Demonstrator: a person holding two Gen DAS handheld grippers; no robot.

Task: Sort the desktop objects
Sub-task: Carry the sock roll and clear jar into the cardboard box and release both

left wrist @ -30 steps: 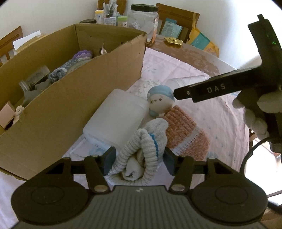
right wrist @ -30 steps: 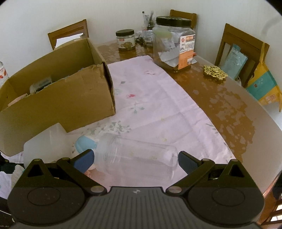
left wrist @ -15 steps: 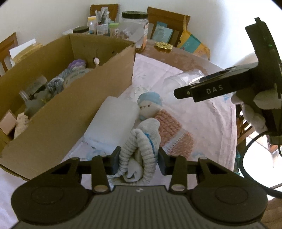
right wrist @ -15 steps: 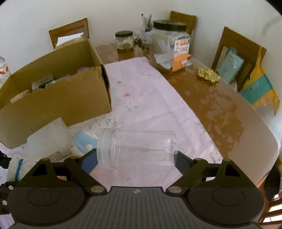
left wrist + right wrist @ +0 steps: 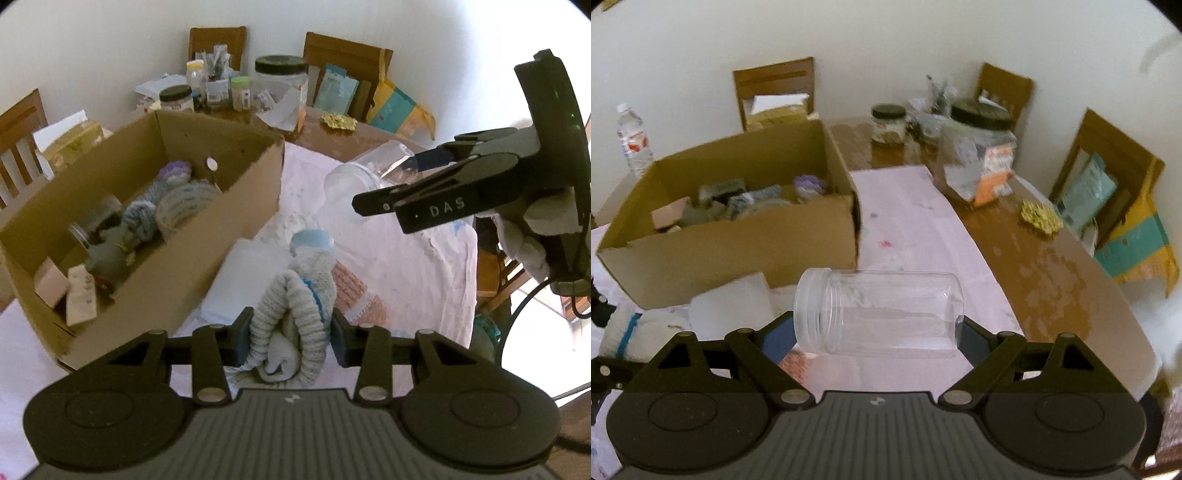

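My left gripper (image 5: 286, 341) is shut on a rolled white knit glove with a blue stripe (image 5: 295, 314), held above the tablecloth. Just beyond it lie a small doll with a blue cap (image 5: 312, 239) and a pink knitted body, and a white translucent block (image 5: 240, 284). My right gripper (image 5: 879, 332) is shut on a clear, lidless plastic jar (image 5: 882, 310), held sideways by its mouth and base above the table. In the left wrist view, the jar (image 5: 364, 177) and right gripper (image 5: 399, 181) hang at the upper right. The open cardboard box (image 5: 207, 258) stands to the left.
The box (image 5: 738, 258) holds yarn, a tape roll and several small items. At the table's far end stand a big black-lidded jar (image 5: 979, 155), a small jar (image 5: 888, 123) and a gold trivet (image 5: 1039, 216). A water bottle (image 5: 633, 138) and wooden chairs ring the table (image 5: 1034, 266).
Both grippers closed, the left on the glove and the right on the jar, and both rose, lifting their objects off the tablecloth. The box interior has come into fuller view.
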